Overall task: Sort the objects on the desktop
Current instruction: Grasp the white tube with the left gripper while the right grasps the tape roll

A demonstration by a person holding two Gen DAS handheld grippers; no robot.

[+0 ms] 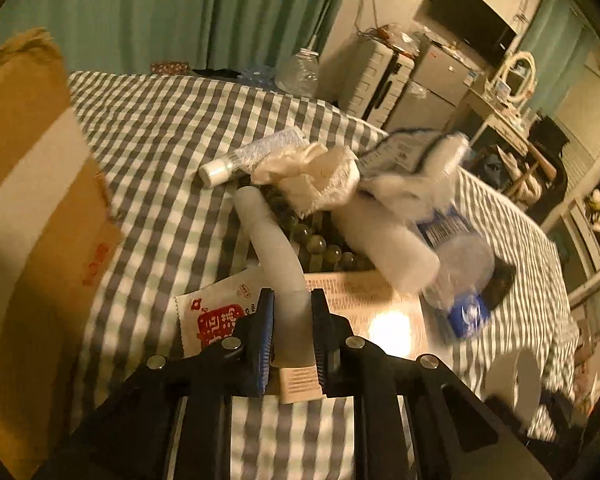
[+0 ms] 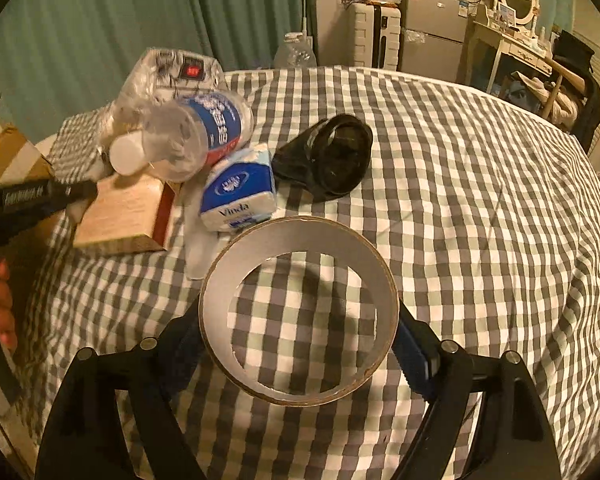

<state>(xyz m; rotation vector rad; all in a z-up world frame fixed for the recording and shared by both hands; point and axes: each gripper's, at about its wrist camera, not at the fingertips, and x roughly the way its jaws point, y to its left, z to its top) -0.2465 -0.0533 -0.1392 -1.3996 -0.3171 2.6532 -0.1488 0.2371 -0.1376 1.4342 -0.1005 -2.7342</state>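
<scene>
Pinched between the closed pads of the left gripper (image 1: 292,308): one end of a pale, bendy foam strip (image 1: 274,240), the rest curving up and away over the pile, lifted clear of the red-and-white sachet (image 1: 216,312) and the printed box (image 1: 364,304) lying just below. Held at the tip, probably to draw the strip out without dragging the green beads (image 1: 320,244) and the cream bow (image 1: 316,180) beside it. Clamped across its outer rim by the widely spread right gripper (image 2: 300,336): a roll of tape (image 2: 300,308), hole facing the camera, raised above the checked cloth (image 2: 480,220) so the squares show through. Wide stance explained by the roll's breadth, not by an empty grasp. Farther off on the left, still unsorted: a clear water bottle (image 2: 196,136) resting on the box, a blue tissue pack (image 2: 240,188) touching it, a black glossy pouch (image 2: 332,156) just right of that. At the far left edge, a cardboard carton (image 1: 32,184), likely the bin for some of this, though not certain.
</scene>
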